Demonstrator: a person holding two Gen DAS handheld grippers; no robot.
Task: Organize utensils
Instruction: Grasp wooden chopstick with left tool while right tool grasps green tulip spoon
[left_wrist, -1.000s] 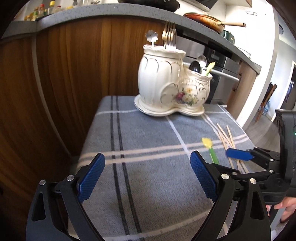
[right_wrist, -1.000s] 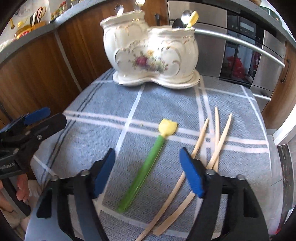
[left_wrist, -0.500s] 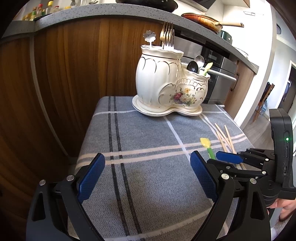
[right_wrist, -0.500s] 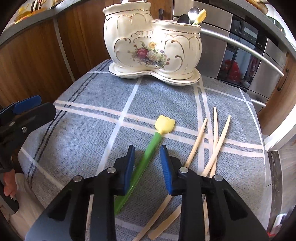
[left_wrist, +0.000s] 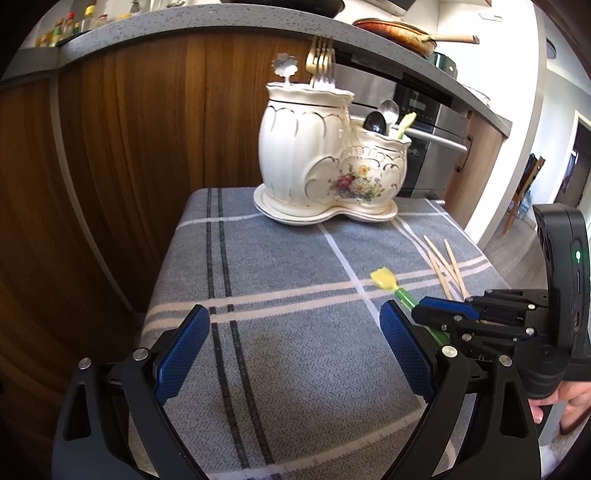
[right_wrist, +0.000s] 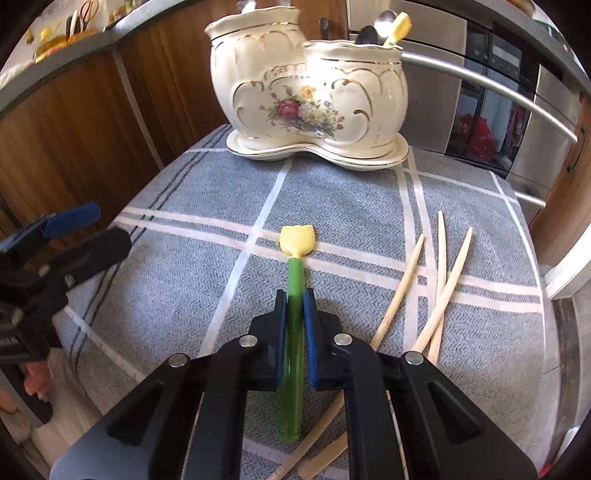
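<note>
A green-handled utensil with a yellow tulip head (right_wrist: 295, 242) lies on the grey checked cloth (right_wrist: 207, 280). My right gripper (right_wrist: 294, 295) is shut on its green handle; it also shows in the left wrist view (left_wrist: 439, 314), where the utensil (left_wrist: 384, 278) lies just beyond it. Three wooden chopsticks (right_wrist: 439, 266) lie to the right of it. A cream ceramic two-pot holder (right_wrist: 310, 88) with forks and spoons stands at the back, also in the left wrist view (left_wrist: 328, 162). My left gripper (left_wrist: 291, 354) is open and empty over the cloth's near left.
Wooden cabinet fronts (left_wrist: 110, 155) rise behind and left of the table. An oven with a steel handle (right_wrist: 491, 92) stands at the back right. The table's right edge (right_wrist: 532, 266) drops off next to the chopsticks.
My right gripper went from wide open to shut on the green handle, lining up with it. The left gripper drew back slightly and stayed open.
</note>
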